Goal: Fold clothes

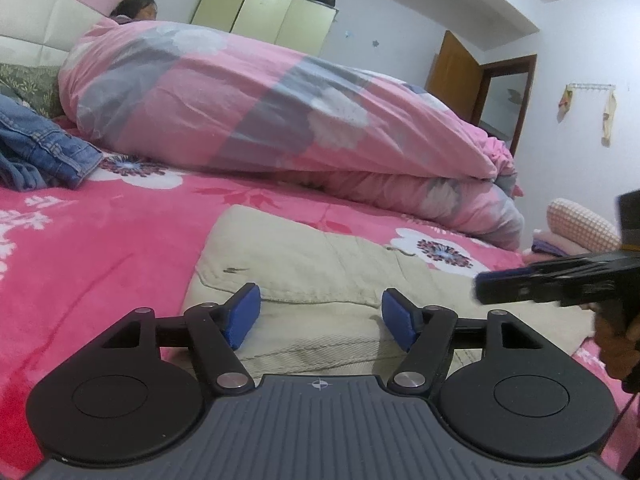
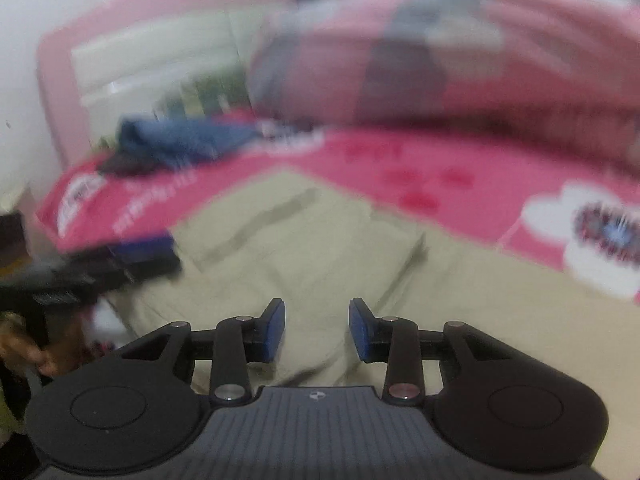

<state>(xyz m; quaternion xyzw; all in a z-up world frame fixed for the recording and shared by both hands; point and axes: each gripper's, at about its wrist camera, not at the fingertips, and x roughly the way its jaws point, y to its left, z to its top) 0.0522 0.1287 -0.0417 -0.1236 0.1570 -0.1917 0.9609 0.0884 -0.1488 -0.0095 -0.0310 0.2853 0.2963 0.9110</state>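
Beige trousers lie folded on the pink flowered bed cover. My left gripper hovers just above their near edge with its blue pads wide apart and nothing between them. In the blurred right wrist view the same beige trousers fill the middle. My right gripper stands open over them, its pads apart and clear of the cloth. The right gripper also shows at the right edge of the left wrist view, held by a hand. The left gripper appears at the left of the right wrist view.
A crumpled pair of blue jeans lies at the far left of the bed. A big pink and grey quilt is heaped along the back, with a person's head beyond it. Folded clothes sit at the right end. A headboard stands at the left.
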